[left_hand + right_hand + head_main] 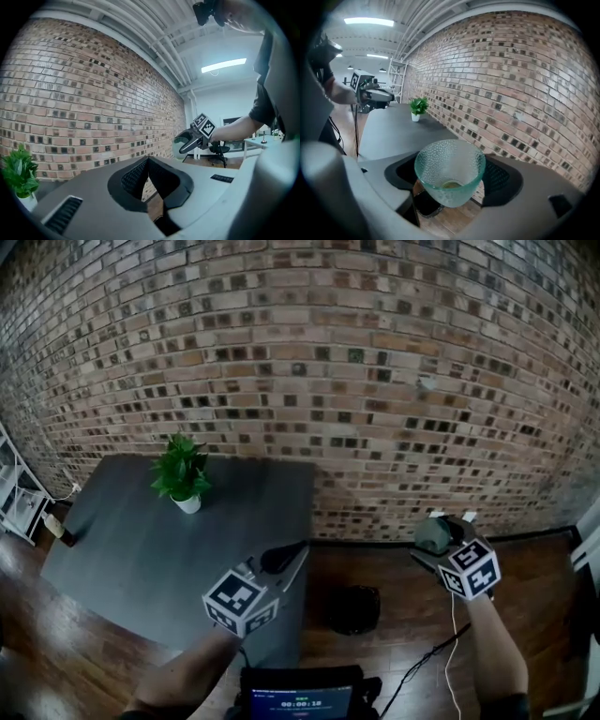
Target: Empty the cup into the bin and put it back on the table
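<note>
Head view first. A dark grey matte table [141, 540] is seen at the left, its right edge stopping just short of the bin [354, 608], a dark round tub on the wood floor [403, 643]. A rough brick wall [328, 381] closes off the back, so open room is left mostly over the floor between table and right arm. A small leafy plant [181, 470] in a white pot is parked near the table's far edge. The left gripper [284, 559] is held just off the table's right edge. The right gripper [429, 547] is held up to the right of the bin, with the cup [434, 531] in it. A screen [300, 699] at the bottom is lit with a timer, roughly 00:00:12.

Left gripper view: the ribbed black pads are pressed together at the tips, nothing between them. Black-and-white square markers are seen on the other gripper's cube.

Right gripper view: the jaws are spread wide and clamped on the cup, a pebbled greenish glass bowl shape, rim facing the camera. A yellowish bit is seen at its bottom. No writing can be read here.
</note>
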A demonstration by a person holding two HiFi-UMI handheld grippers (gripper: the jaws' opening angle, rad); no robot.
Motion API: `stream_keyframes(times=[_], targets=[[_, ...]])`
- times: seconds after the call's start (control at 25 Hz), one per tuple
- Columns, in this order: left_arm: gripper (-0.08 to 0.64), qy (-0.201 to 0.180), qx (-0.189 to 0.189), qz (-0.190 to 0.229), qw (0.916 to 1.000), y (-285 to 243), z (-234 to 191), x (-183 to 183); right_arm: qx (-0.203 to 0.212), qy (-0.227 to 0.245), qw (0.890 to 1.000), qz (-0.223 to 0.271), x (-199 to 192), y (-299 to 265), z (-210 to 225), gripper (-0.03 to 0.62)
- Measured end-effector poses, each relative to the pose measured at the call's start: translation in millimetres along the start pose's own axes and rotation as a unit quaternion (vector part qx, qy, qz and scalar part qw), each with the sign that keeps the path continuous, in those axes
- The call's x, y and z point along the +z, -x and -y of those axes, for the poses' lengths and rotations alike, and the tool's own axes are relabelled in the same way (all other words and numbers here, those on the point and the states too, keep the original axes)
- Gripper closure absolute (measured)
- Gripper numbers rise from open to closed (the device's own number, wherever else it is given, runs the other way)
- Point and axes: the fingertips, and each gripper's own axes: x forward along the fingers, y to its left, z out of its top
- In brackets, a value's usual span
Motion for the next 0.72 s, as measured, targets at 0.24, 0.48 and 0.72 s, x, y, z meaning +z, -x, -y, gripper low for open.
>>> stream_keyframes(times=[0.24,0.48,0.72], targets=[[0.559,-0.023,-0.011,-0.013,0.9996,8,-9,-2,-0.016,0.037,0.998,-0.045,-3,0,11,0.196],[0.559,-0.005,-0.006,-0.002,1.0000,15,-15,-1,-0.027,0.049,0.995,-0.081,-11,1,19,0.196],[0.559,-0.008,-0.004,0.000,1.0000,19,-21,-2,-0.053,0.099,0.987,-0.114,-16,2,25,0.196]])
